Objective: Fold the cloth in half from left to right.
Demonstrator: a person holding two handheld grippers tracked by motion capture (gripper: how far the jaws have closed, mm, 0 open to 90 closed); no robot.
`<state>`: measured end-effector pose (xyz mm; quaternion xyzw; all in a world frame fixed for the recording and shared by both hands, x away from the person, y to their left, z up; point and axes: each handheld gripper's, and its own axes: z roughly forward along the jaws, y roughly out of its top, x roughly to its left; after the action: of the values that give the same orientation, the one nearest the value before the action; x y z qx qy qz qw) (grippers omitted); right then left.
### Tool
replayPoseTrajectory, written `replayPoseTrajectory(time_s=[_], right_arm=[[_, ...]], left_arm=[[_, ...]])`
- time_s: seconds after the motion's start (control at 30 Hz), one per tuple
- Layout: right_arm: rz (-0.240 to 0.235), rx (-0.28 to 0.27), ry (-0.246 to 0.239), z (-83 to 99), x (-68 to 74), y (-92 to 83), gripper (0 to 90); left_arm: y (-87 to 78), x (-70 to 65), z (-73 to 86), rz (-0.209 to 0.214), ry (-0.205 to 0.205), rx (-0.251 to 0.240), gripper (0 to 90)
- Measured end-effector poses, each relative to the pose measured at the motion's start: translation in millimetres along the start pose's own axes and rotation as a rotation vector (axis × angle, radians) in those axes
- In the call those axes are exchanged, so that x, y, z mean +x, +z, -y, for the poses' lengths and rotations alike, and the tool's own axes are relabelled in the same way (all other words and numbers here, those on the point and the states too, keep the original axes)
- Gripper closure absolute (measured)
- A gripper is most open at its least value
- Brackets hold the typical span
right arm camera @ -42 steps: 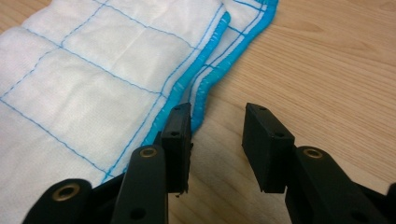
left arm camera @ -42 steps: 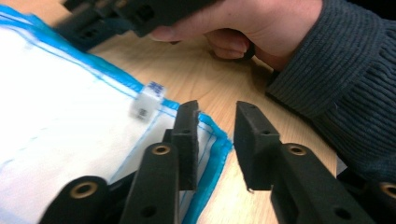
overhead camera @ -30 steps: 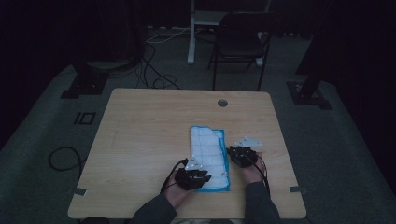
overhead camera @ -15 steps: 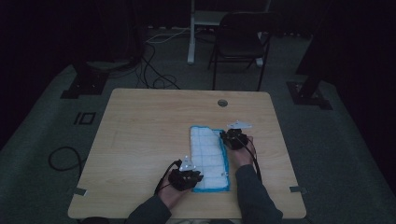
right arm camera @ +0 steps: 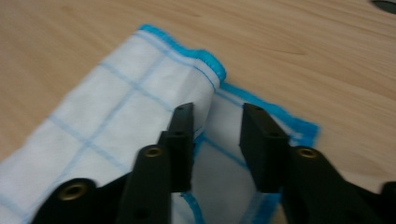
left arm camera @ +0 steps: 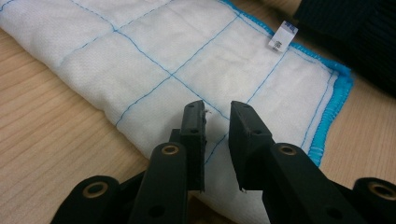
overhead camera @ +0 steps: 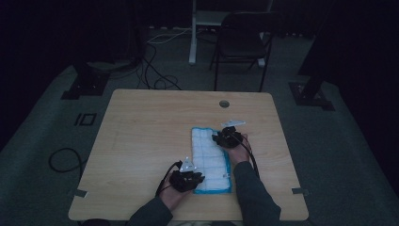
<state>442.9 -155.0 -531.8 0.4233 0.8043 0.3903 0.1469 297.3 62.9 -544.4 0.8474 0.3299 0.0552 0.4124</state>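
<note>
**Far corner let go, cloth folded narrow on the bench**

Now that the fold lies flat, we see the white cloth (overhead camera: 210, 159) with blue stitching as a long narrow strip near the bench's (overhead camera: 141, 141) right half, running from the front edge toward the middle. A second ago it was wider at the far end; the right tongs (overhead camera: 225, 138) have carried that side across, and the strip is now slimmer and doubled. Those tongs have just been opening, and in the right gripper view they stand parted above the folded blue-hemmed corner (right arm camera: 212, 65), pads clear of the fabric: released. The left tongs (overhead camera: 192, 179), at the strip's near left edge, have just been closing a little, yet in the left gripper view their pads hover apart over the quilted surface with nothing pinched, so we read them as released too.

We judge this fold done and a crosswise fold likely next. Around the cloth the wood is bare save a cable hole (overhead camera: 224, 103) near the far edge. A sleeve (left arm camera: 355, 32) lies just beside the cloth's tag (left arm camera: 283, 35). A chair (overhead camera: 242, 44) and floor cables (overhead camera: 157, 70) stand well apart beyond the bench.
</note>
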Motion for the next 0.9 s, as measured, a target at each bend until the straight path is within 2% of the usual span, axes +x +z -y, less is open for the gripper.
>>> replayPoseTrajectory(time_s=[0.2,0.33,0.37,0.43,0.5,0.57,0.63,0.8,0.9], right_arm=[[-0.037,0.024,-0.037,0.7,12.6,5.5,56.4],[-0.030,0.056,-0.056,0.1,15.6,12.5,55.2],[-0.023,0.046,-0.050,-1.7,15.7,12.5,63.6],[-0.023,0.046,-0.050,-1.7,15.7,12.5,63.6],[0.003,0.016,-0.035,-4.9,15.0,7.7,72.0],[0.003,-0.007,-0.009,-6.2,12.0,3.6,80.1],[0.008,-0.024,-0.005,-7.3,9.0,-0.7,87.1],[0.035,-0.079,0.028,-10.6,1.9,-15.3,88.0],[0.050,-0.087,0.045,-10.9,-2.5,-21.4,88.1]], left_arm=[[-0.1,0.6,0.7,0.003,-0.003,-0.003,76.6],[0.0,0.9,1.2,0.006,-0.008,-0.009,76.7],[0.1,1.0,1.5,0.007,-0.009,-0.011,76.7],[0.0,1.0,1.6,0.007,-0.010,-0.012,76.7],[0.0,0.8,2.0,0.006,-0.010,-0.014,76.7],[0.0,0.9,2.0,0.006,-0.009,-0.014,76.7],[-0.1,0.5,2.0,0.004,-0.011,-0.013,76.6],[-0.4,-0.7,1.7,0.003,-0.004,-0.010,74.1],[-0.5,-1.6,1.9,0.006,0.001,-0.010,72.3]])
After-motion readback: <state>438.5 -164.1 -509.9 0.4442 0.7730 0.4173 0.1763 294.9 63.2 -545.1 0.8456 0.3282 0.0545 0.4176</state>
